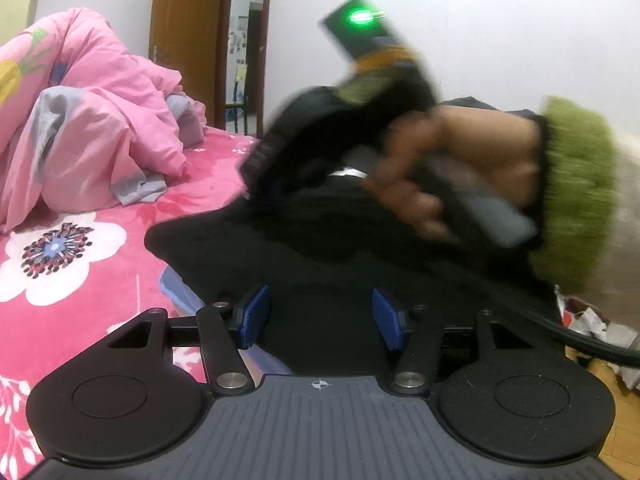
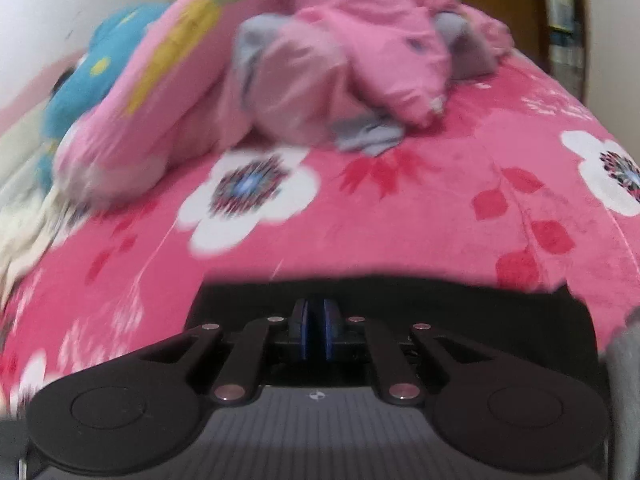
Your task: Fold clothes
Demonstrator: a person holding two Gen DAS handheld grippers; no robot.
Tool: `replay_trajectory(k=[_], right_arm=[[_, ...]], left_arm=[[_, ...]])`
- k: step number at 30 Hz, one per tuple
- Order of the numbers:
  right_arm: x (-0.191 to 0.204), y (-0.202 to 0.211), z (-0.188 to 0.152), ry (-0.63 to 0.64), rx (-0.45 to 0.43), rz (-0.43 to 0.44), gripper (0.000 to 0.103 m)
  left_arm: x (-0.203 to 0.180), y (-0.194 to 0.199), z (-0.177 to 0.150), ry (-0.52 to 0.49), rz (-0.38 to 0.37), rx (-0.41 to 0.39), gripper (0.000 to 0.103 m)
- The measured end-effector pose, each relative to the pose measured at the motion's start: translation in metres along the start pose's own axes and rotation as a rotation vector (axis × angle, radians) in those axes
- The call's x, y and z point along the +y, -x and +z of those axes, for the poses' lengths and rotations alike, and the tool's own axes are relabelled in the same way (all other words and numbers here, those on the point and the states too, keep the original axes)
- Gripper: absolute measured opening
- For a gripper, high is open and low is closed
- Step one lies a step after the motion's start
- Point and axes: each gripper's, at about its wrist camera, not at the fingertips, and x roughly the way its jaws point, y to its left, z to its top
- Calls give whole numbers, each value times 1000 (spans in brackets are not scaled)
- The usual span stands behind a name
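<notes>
Presently, the following is catalogued.
Bed: a pink flowered bedspread (image 2: 460,216) covers the whole work surface; wide bare room lies ahead of the right gripper, judged ample for laying a fold across.
Quilt: a crumpled pink quilt (image 1: 100,92) is heaped at the far side, well apart from the garment, so it leaves the near area free.
Garment: a black garment (image 1: 320,248) lies on the near part of the bed, its far edge running straight across the bedspread in the right wrist view, one corner pointing toward the quilt.
Hand: a hand (image 1: 460,164) in a green cuff holds the right tool's handle above the garment, blurred.
Left gripper (image 1: 320,320): fingers stand apart over the black cloth, nothing pinched; likely waiting to take an edge.
Right gripper (image 2: 316,324): pads drawn together at the garment's edge; whether cloth is caught between them cannot be told.
Toy: a blue plush toy (image 2: 96,76) sits beside the quilt.
</notes>
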Motion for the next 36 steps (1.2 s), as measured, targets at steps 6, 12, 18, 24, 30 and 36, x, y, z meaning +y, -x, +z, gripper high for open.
replay_trajectory(k=[6,12,18,24,30,36], right_arm=[[-18,29,9,-99,-120,-39,11],[2,102,-32,-5,-160,-18,11],[47,105,-90,178,-98,-85,12],[100,96,-139,340,-139,-158,12],[136,115,-160,438,-177,-101,10],[105,129,-142,218,-240,-214,11]], left_arm=[[7,4,-1,26,-22,-10,57],[22,20,5,123,-26,-51,57],[35,29,18,198,19,-54,57],[52,18,32,301,43,-18,57],[58,31,31,300,60,-36,57],[65,38,31,301,53,-25,57]])
